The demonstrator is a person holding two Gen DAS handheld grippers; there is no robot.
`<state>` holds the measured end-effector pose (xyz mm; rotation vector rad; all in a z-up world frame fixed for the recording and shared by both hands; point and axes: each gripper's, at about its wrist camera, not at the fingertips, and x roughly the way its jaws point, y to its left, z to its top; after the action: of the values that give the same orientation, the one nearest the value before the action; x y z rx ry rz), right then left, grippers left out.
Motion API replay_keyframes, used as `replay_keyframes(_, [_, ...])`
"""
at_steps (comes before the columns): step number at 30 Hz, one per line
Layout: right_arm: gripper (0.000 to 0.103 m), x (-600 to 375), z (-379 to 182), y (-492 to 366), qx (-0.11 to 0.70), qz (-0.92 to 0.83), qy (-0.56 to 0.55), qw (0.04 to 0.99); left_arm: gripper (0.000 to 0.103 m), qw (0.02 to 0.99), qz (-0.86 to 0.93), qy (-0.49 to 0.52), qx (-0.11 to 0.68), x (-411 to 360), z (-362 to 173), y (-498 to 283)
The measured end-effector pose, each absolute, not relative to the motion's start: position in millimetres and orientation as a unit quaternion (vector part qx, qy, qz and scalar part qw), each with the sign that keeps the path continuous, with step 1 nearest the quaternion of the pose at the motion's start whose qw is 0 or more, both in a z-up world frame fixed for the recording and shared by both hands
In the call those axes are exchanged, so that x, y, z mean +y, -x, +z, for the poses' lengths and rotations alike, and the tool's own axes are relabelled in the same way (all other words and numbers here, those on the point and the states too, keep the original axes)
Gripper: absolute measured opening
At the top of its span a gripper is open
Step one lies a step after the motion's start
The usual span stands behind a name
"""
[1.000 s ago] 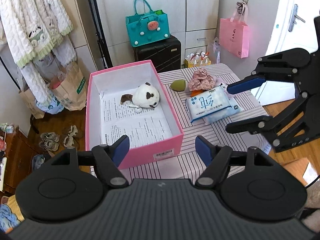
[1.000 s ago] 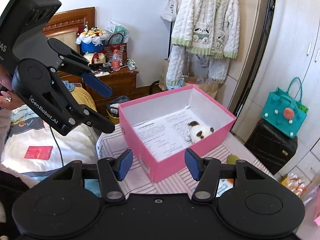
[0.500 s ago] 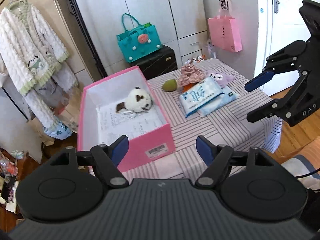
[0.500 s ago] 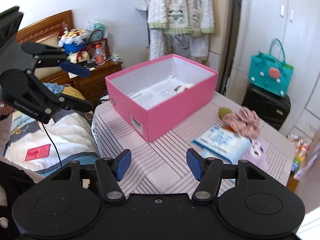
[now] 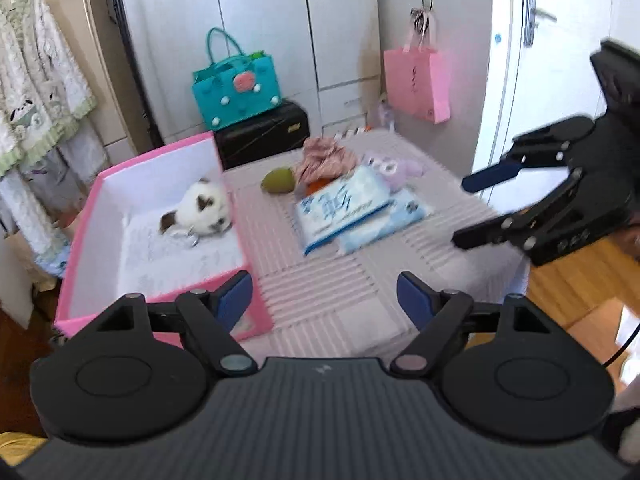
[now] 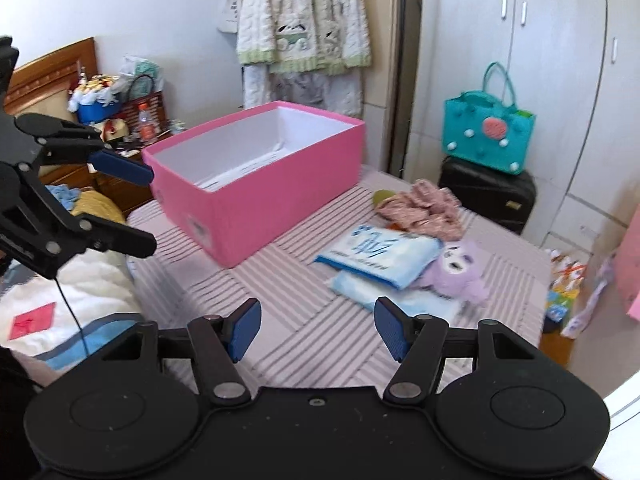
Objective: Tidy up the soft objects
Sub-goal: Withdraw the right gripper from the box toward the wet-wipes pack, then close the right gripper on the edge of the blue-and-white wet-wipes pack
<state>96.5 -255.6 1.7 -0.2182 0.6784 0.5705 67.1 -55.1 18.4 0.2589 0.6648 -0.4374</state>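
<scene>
Tissue packs [image 6: 378, 254] stacked mid-surface, purple plush [image 6: 456, 270] touching, pink cloth [image 6: 420, 208] behind | white plush [image 5: 202, 208] inside pink box [image 5: 80, 248] at left edge | left claw [image 5: 324, 300] opening, empty, short of packs | right claw [image 6: 316, 326] parted, empty, near packs

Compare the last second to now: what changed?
Both grippers swung toward the table and dropped lower; left gripper jaws are opening, empty. Right gripper is open and empty. Nothing grasped or released. Plush dog remains in the pink box; tissue packs unmoved.
</scene>
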Motion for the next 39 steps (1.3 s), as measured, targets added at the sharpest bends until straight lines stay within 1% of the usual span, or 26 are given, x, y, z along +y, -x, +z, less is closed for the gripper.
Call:
replay_keyframes(3, [0.068, -264, 1, -104, 0.315, 0.265, 0.108, 0.905, 0.08, 0.918, -0.223, -0.114, 0.307, -65, 21, -76])
replay_keyframes(6, [0.068, -272, -3, -111, 0.297, 0.255, 0.114, 0.913, 0.085, 0.926, -0.227, -0.098, 0.287, -76, 21, -87])
replay_keyframes(10, [0.069, -281, -14, -125, 0.287, 0.253, 0.104, 0.918, 0.087, 0.935, -0.222, -0.093, 0.259, -92, 14, -103])
replay_keyframes(17, [0.071, -287, -40, -145, 0.248, 0.224, 0.118, 0.935, 0.087, 0.939, -0.217, -0.062, 0.26, -114, -5, -141])
replay_keyframes(19, [0.075, -283, -48, -150, 0.244, 0.229, 0.126, 0.934, 0.087, 0.939, -0.215, -0.055, 0.262, -120, -10, -152])
replay_keyframes(24, [0.076, -270, -65, -162, 0.248, 0.234, 0.131, 0.931, 0.087, 0.928, -0.211, -0.021, 0.307, -130, -27, -187])
replay_keyframes(29, [0.076, -266, -77, -177, 0.263, 0.229, 0.095, 0.932, 0.087, 0.914, -0.198, 0.002, 0.355, -137, -45, -217])
replay_keyframes(39, [0.075, -255, -87, -198, 0.274, 0.2, 0.049, 0.939, 0.087, 0.889, -0.189, 0.045, 0.413, -135, -72, -255])
